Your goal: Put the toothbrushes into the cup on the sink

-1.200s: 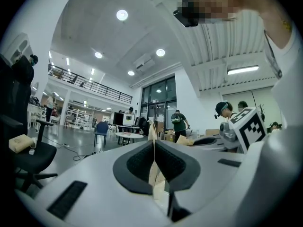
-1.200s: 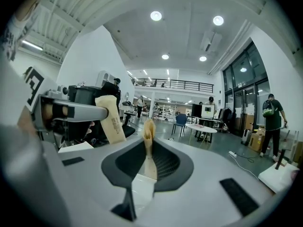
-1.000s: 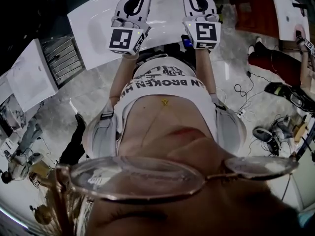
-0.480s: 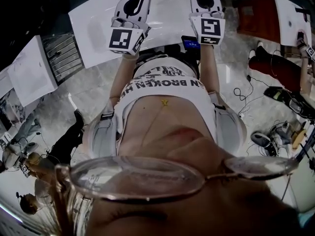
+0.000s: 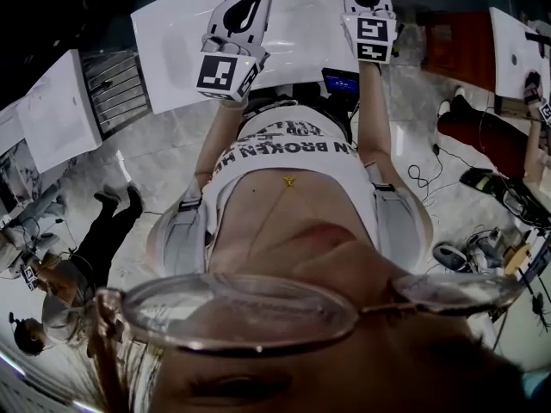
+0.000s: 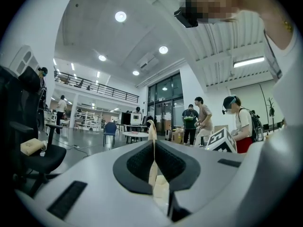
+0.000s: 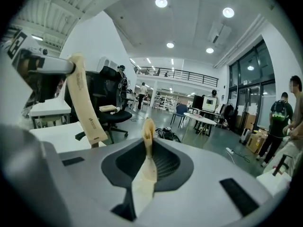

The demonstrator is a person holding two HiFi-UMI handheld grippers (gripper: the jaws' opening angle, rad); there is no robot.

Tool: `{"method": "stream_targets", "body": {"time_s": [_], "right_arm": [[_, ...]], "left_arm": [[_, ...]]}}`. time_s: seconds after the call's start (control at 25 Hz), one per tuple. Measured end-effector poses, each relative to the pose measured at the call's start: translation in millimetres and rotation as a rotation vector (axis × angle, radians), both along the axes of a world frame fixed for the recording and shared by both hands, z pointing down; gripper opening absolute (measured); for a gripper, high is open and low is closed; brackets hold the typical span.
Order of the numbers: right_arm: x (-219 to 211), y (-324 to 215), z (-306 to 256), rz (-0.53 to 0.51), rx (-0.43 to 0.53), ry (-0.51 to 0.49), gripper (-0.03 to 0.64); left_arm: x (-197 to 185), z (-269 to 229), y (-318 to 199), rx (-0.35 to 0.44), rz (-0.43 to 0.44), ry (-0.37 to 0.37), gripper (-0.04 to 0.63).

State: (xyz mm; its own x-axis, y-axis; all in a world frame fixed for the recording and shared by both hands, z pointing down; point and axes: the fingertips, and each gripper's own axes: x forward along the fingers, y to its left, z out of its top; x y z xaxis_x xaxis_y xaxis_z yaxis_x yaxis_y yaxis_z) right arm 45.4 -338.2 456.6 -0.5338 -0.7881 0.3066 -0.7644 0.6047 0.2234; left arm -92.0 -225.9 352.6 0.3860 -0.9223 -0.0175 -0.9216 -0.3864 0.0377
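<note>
While its toothbrush [image 7: 145, 171] stays clamped, right hand-held gripper [image 7: 150, 143] farther forward

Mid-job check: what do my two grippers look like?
The left gripper and right gripper share pale grey shells with black ribbed pads lining the jaws in a teardrop-shaped hollow. Each carries a white cube with black square markers: left cube, right cube.

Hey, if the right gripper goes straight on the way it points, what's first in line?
Nothing near, it seems: past its own toothbrush the right gripper faces open floor; the other toothbrush stands off left.
</note>
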Motion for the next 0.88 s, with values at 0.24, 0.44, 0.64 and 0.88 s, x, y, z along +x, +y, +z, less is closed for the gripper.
{"method": "stream_targets", "body": {"time_s": [0.24,0.44,0.64,0.88], "right_arm": [[-3,-12,30,0.001,-0.063,0.034,0.055],[1,-23,52,0.01,-0.104,0.056,0.055],[8,-31,71,0.03,-0.146,0.072,0.055],[14,-32,84,0.041,-0.182,0.085,0.061]], "left_arm": [[-5,-3,4,0.001,-0.019,0.002,0.017],[-2,1,6,-0.007,-0.037,0.002,0.017],[-2,3,6,-0.012,-0.052,0.002,0.017],[-3,5,8,-0.017,-0.069,0.004,0.017]]}}
